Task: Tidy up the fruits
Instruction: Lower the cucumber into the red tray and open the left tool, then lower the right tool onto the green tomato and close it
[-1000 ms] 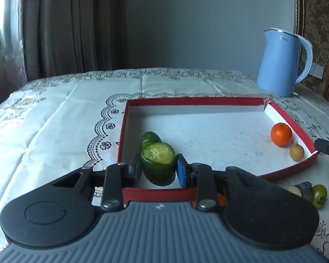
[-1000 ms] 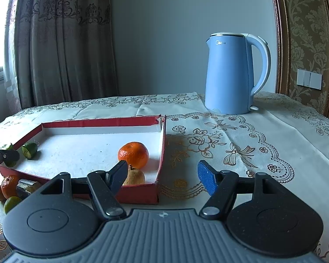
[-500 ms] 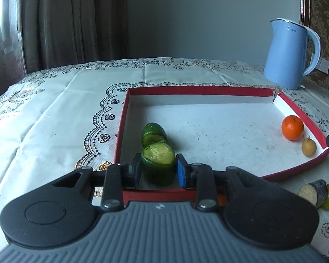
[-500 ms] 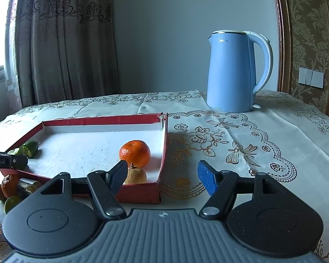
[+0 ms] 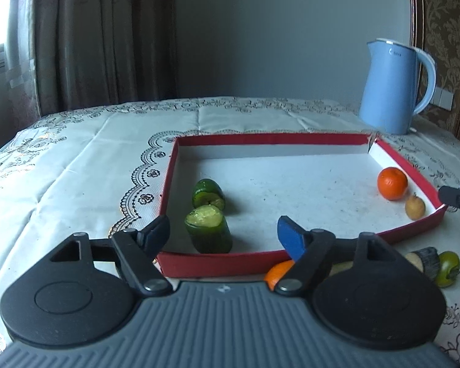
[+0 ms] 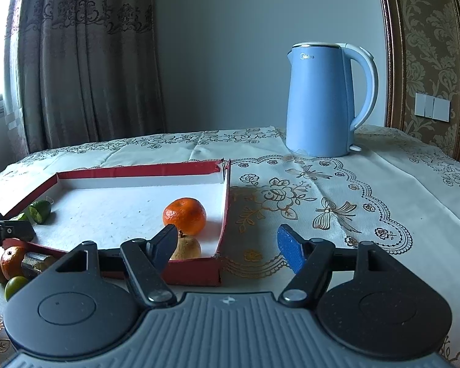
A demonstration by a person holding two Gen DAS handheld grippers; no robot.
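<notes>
1. Left claw (image 5: 224,230) has just been opening: its pads stand spread, and the cut green piece (image 5: 208,230) sits between them, touched by neither.
2. That piece stands on end in the tray (image 5: 322,137), at the near-left corner, pale cut face up, just in front of a second green piece (image 5: 208,193).
3. Compared with a second ago: the claw was pinching that piece; now it stands free on the tray floor.
4. Right claw (image 6: 227,245) hangs spread and empty over the tray's near-right corner and the bench (image 6: 368,190), as it did before.
5. Inside the tray on the right: an orange (image 5: 392,182) with a small tan fruit (image 5: 414,208) just beside it.
6. Left outside, on the bench near the tray's front wall: another orange (image 6: 10,261), a dark-skinned cut piece (image 5: 423,259), and small green fruits (image 5: 448,268).
7. Handling call: these look light and firm. The cut piece's wet face is likely slippery, so grip it across the skin, mid-height.
8. The round fruits may roll; take each across its widest part, gently, to avoid bruising.
</notes>
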